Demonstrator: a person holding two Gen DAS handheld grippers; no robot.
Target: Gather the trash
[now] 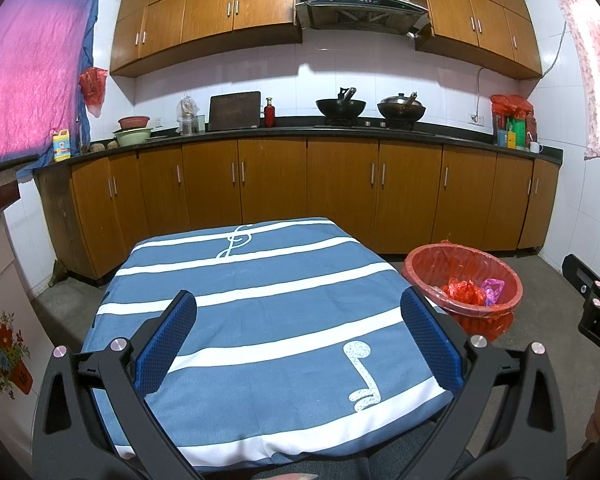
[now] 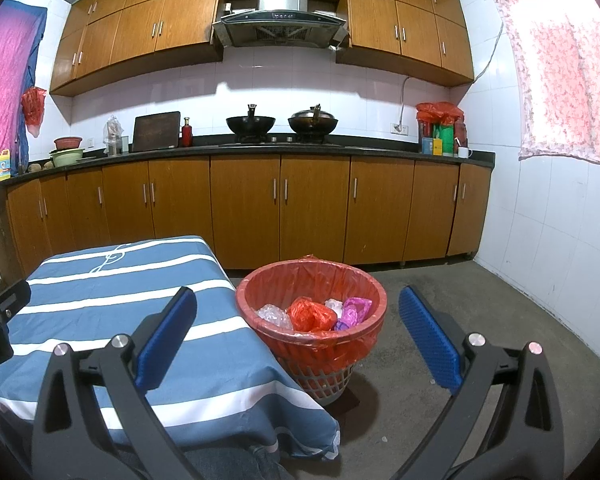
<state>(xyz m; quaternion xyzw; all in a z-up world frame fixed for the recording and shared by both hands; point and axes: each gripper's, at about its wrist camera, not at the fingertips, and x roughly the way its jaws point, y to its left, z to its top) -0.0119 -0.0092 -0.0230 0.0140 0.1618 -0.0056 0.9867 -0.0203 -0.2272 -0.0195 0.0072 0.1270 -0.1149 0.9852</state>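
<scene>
Both tools hang idle, the left gripper (image 1: 298, 308) spread wide and empty above the striped tablecloth (image 1: 260, 304), the right gripper (image 2: 296, 308) just as wide in front of the bin (image 2: 312, 354). No trash shows on the cloth, so the sensible play looks like one last sweep before calling it. The red-lined basket beside the table holds the crumpled red bag (image 2: 312, 314), a pink wrapper (image 2: 356, 308) and clear plastic (image 2: 274, 316).

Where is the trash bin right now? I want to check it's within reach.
The trash bin, lined with a red bag, stands on the floor just right of the striped table; in the right wrist view it sits centre, between the open right gripper fingers.
</scene>
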